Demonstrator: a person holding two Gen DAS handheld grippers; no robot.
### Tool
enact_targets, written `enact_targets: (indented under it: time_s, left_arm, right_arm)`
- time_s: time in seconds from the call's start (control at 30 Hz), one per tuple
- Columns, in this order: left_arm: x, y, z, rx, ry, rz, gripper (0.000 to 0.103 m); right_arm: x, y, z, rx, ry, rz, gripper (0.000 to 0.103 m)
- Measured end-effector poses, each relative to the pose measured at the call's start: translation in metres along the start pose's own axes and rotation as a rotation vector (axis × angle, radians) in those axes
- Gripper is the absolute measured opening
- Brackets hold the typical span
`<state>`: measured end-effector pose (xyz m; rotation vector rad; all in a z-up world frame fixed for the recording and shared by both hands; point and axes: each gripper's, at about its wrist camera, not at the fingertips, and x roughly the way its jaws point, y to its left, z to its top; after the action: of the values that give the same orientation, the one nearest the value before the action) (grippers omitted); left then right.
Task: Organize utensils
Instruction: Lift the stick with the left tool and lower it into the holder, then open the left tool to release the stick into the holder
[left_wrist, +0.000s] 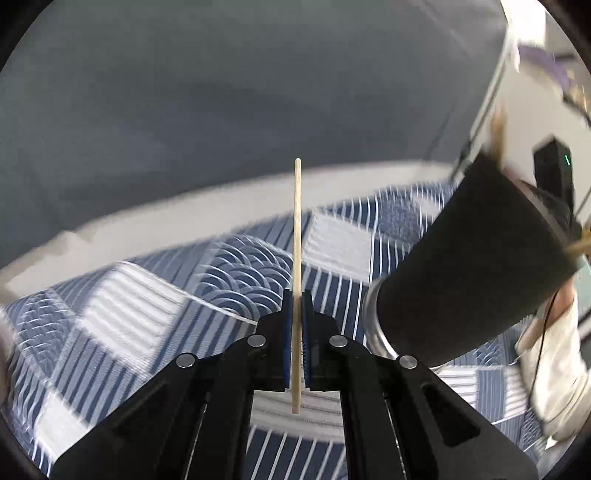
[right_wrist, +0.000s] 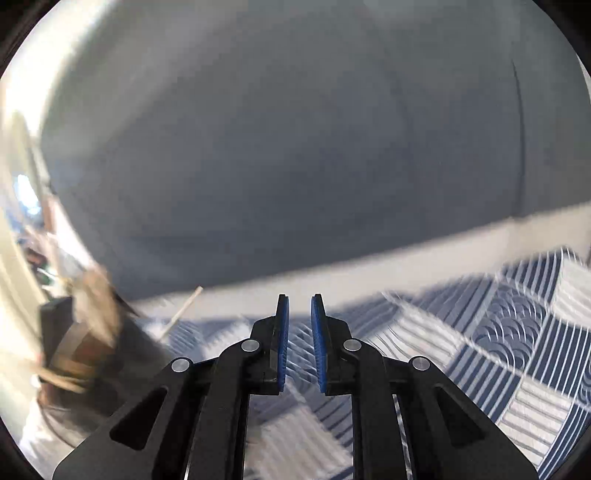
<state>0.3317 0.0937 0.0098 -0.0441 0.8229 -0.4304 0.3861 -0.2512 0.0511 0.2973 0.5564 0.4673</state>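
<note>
One chopstick (left_wrist: 296, 236), lengthwise forward.

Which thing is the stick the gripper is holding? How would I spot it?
Find the blue-and-white patterned cloth on the table, then the left gripper above it. Pinched upright between its blue pads is a thin, pale wooden chopstick. Other sticks poke out of the dark cup to the right; this one stands alone, clear of the cloth.

A blue-and-white patterned cloth (left_wrist: 147, 295) with stripes and wave arcs covers the worktop, whose pale edge (left_wrist: 221, 206) runs along its far side. Behind rises a plain grey wall (left_wrist: 221, 92). Everything is motion-blurred.
</note>
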Motion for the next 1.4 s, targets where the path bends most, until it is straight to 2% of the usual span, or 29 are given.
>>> enact_targets:
  time_s: [0.13,0.2,0.3,0.37,0.43,0.57,0.7,0.73,0.9,0.97,1.03,1.07,1.1,1.13,1.17,1.2,1.23,1.27,1.3,1.33,1.4]
  left_arm:
    - [-0.062,-0.011,0.013,-0.03,-0.166,-0.054,0.005]
    - [-0.09,-0.027,0.021,0.004,-0.276,-0.082,0.005]
    - [-0.116,-0.043,0.028,0.023,-0.399,-0.119,0.005]
    - [-0.127,-0.059,0.031,0.044,-0.49,-0.199,0.005]
    - [-0.127,-0.076,0.035,0.068,-0.548,-0.243,0.005]
    - [-0.101,-0.089,0.04,0.062,-0.572,-0.321,0.005]
    - [-0.062,-0.09,0.037,0.043,-0.543,-0.343,0.005]
    - [-0.054,-0.091,0.034,0.049,-0.534,-0.328,0.005]
    - [-0.034,-0.097,0.018,0.075,-0.537,-0.334,0.005]
    - [-0.033,-0.093,0.011,0.065,-0.544,-0.364,0.005]
    - [-0.041,-0.092,0.002,0.092,-0.563,-0.342,0.005]
    - [-0.04,-0.099,0.005,0.105,-0.565,-0.339,0.006]
    - [-0.048,-0.099,0.001,0.124,-0.575,-0.341,0.013]
    - [-0.059,-0.099,0.0,0.135,-0.592,-0.338,0.033]
    - [-0.066,-0.1,-0.001,0.138,-0.604,-0.33,0.049]
    - [-0.074,-0.1,-0.003,0.137,-0.621,-0.32,0.072]
    - [-0.085,-0.1,-0.007,0.131,-0.641,-0.311,0.085]
    - [-0.094,-0.1,-0.009,0.126,-0.653,-0.306,0.09]
    - [-0.107,-0.1,-0.012,0.115,-0.663,-0.289,0.099]
    - [-0.113,-0.099,-0.013,0.106,-0.663,-0.274,0.097]
    - [-0.129,-0.098,-0.016,0.09,-0.642,-0.231,0.097]
  right_arm:
    - [-0.041,0.042,0.014,-0.072,-0.108,0.163,0.014]
    - [-0.053,0.065,0.014,-0.123,-0.122,0.238,0.014]
    - [-0.057,0.087,0.011,-0.148,-0.104,0.353,0.014]
    - [-0.059,0.098,0.007,-0.173,-0.105,0.373,0.014]
    - [-0.057,0.11,0.003,-0.223,-0.104,0.358,0.014]
    - [-0.048,0.112,0.002,-0.241,-0.084,0.342,0.014]
    - [-0.043,0.106,0.006,-0.235,-0.074,0.32,0.014]
    - [-0.042,0.102,0.007,-0.231,-0.072,0.317,0.014]
    - [-0.031,0.095,0.01,-0.19,-0.079,0.296,0.015]
    - [-0.029,0.094,0.011,-0.181,-0.08,0.294,0.015]
    - [-0.031,0.094,0.013,-0.192,-0.085,0.289,0.015]
    - [-0.035,0.091,0.014,-0.2,-0.089,0.281,0.019]
    - [-0.037,0.093,0.016,-0.214,-0.094,0.274,0.025]
    - [-0.04,0.095,0.016,-0.227,-0.098,0.264,0.046]
    - [-0.044,0.094,0.017,-0.234,-0.111,0.242,0.063]
    - [-0.046,0.097,0.018,-0.24,-0.123,0.229,0.065]
    - [-0.05,0.099,0.018,-0.255,-0.136,0.217,0.067]
    - [-0.053,0.102,0.019,-0.263,-0.14,0.21,0.075]
    - [-0.058,0.106,0.02,-0.272,-0.15,0.199,0.078]
    - [-0.063,0.109,0.02,-0.28,-0.164,0.191,0.084]
    - [-0.072,0.115,0.02,-0.295,-0.19,0.172,0.085]
